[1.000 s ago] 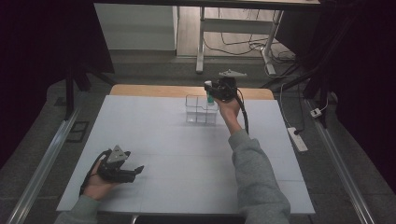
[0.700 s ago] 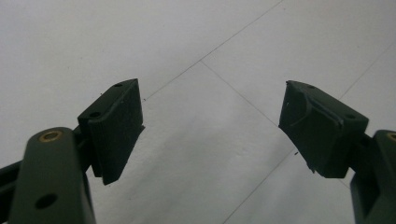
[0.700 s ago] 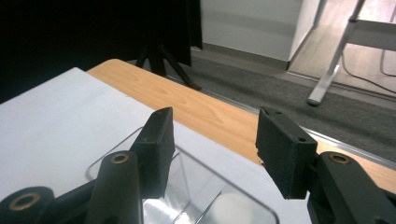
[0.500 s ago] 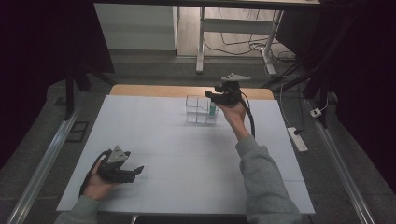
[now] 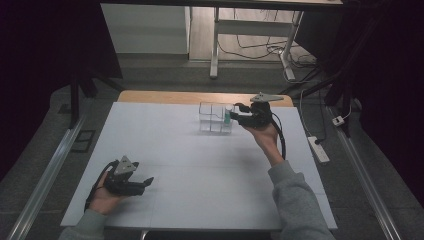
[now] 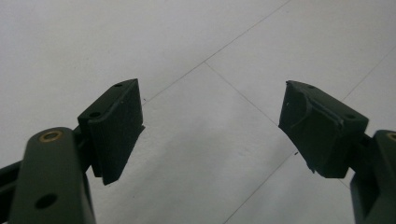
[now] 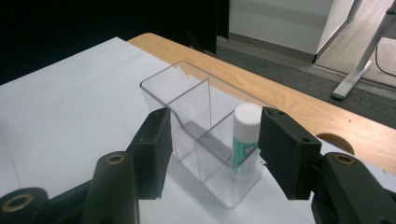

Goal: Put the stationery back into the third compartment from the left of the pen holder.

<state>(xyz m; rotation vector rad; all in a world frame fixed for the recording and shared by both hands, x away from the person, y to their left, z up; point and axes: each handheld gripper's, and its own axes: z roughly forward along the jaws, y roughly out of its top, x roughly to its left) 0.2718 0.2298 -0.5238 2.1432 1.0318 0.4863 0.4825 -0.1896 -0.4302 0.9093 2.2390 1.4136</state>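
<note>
I have my right gripper (image 7: 212, 149) at the far right of the table (image 5: 200, 175), jaws spread wide and gripping nothing, with the clear organizer (image 7: 205, 135) sitting between them in the right gripper view. The green-and-white tube (image 7: 245, 140) stands upright in the organizer's compartment nearest the gripper, white cap up, just inside my right jaw's pad. From the high view the right gripper (image 5: 235, 118) sits just right of the organizer (image 5: 215, 118), level with its rim. I judge the step in hand is either releasing the tube or backing off from it, so the thing to do well is pull straight back and slightly up, keeping both pads clear of the thin walls so I don't drag or tip the light box. My left gripper (image 5: 142, 184) rests on the near left of the table, jaws wide apart and empty, with bare white surface between them (image 6: 210, 135); I would leave it parked there.
</note>
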